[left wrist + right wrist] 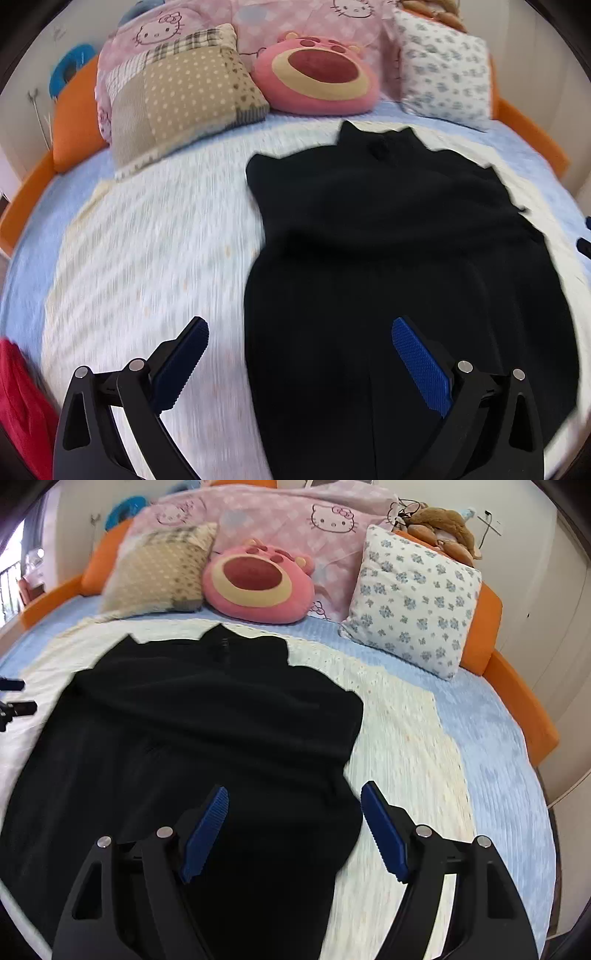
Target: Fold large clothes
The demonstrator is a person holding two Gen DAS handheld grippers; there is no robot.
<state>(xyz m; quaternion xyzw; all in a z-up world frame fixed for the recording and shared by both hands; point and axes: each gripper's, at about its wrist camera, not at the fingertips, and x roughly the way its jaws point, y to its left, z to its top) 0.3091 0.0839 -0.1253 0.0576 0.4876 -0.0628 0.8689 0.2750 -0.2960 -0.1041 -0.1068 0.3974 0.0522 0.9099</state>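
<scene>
Both grippers spread wide and empty above a black garment on the bed.

The black garment lies flat on a cream blanket in the middle of the bed, collar toward the far pillows (a patchwork pillow, a pink bear cushion and a floral pillow). The left gripper straddles its left edge, the right gripper its right edge; neither gripper's blue pads touch the cloth.
</scene>
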